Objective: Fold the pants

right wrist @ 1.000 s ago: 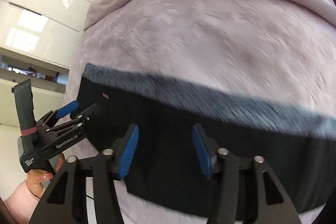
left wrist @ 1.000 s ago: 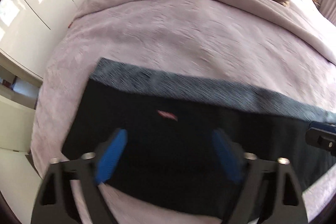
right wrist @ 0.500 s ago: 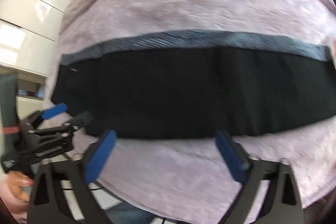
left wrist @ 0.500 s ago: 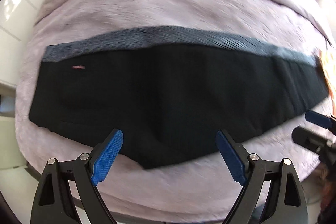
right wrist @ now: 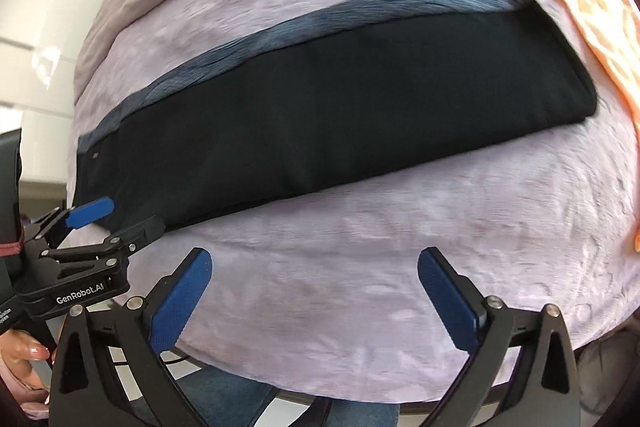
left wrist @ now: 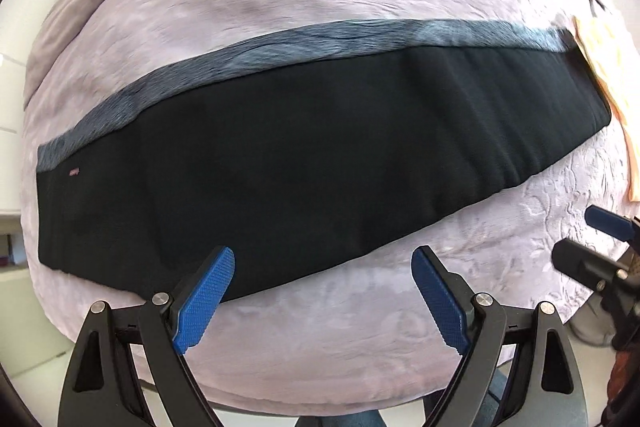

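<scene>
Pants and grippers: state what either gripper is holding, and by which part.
Nothing is held. The left gripper and right gripper are both open and empty, above the blanket; the pants lie flat, untouched.

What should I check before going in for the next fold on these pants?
1. Left gripper open and empty: ok.
2. Right gripper open and empty: ok.
3. Pants lying flat on the blanket, legs stacked in one long strip: ok.
4. Far edges aligned: not ok, a grey-blue strip of the under layer shows along the far side.
5. Cuff end clear: cannot tell, an orange cloth sits right at that end.
6. Grippers apart from each other: ok.
</scene>
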`<move>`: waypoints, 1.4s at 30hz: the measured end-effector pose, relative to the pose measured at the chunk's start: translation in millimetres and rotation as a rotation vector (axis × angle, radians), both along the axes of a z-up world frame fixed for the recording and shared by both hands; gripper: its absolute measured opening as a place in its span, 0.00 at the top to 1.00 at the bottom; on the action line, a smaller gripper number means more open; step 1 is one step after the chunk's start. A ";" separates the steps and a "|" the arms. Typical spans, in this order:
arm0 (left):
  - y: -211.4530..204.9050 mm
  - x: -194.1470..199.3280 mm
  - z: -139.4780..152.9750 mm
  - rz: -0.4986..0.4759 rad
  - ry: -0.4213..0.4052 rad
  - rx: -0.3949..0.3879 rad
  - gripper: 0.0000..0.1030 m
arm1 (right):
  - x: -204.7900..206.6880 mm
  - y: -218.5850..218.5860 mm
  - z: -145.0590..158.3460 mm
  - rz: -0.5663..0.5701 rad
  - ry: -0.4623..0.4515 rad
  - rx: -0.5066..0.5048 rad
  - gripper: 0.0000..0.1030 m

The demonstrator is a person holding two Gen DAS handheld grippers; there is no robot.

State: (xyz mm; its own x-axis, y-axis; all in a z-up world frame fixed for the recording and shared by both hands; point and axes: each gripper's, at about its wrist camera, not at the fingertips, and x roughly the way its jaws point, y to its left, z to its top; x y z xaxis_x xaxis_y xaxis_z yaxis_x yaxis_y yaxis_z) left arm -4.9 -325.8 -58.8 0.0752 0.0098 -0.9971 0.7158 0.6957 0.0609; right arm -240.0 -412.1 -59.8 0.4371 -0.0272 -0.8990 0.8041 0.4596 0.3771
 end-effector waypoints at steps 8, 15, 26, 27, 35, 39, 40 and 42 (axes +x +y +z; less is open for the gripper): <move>-66.6 -29.8 -5.8 -0.038 -0.003 0.028 0.12 | -75.6 -54.5 -13.2 -0.160 -0.084 0.037 0.00; -111.5 -39.7 -14.2 -0.018 -0.021 0.028 0.12 | -132.4 -106.7 -39.1 -0.393 -0.253 0.117 0.11; -136.4 -31.6 -24.1 0.040 -0.055 0.036 0.12 | -140.1 -126.8 -62.5 -0.484 -0.370 0.160 0.86; -136.8 -30.5 -27.6 0.043 -0.054 0.040 0.12 | -140.4 -127.5 -65.3 -0.485 -0.352 0.155 0.86; -134.8 -18.4 -36.8 0.079 -0.060 0.032 0.12 | -155.1 -132.4 -36.5 -0.461 -0.289 0.037 0.82; -138.9 -10.1 -29.1 0.087 -0.086 0.010 0.12 | -137.6 -143.8 -11.0 -0.386 -0.276 -0.061 0.80; -140.3 -5.7 -29.9 0.094 -0.084 0.016 0.12 | -129.9 -150.9 -10.4 -0.367 -0.260 -0.064 0.80; -138.7 1.2 -35.7 0.110 -0.073 0.028 0.12 | -115.1 -163.9 -16.4 -0.328 -0.224 -0.057 0.80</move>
State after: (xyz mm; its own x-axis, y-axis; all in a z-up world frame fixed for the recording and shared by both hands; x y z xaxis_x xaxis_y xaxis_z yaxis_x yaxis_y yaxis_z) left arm -3.7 -464.5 -94.6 0.1443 0.0501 -0.9883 0.6285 0.7667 0.1306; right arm -355.2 -576.0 -76.1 0.5819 -0.2445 -0.7756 0.8124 0.2177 0.5409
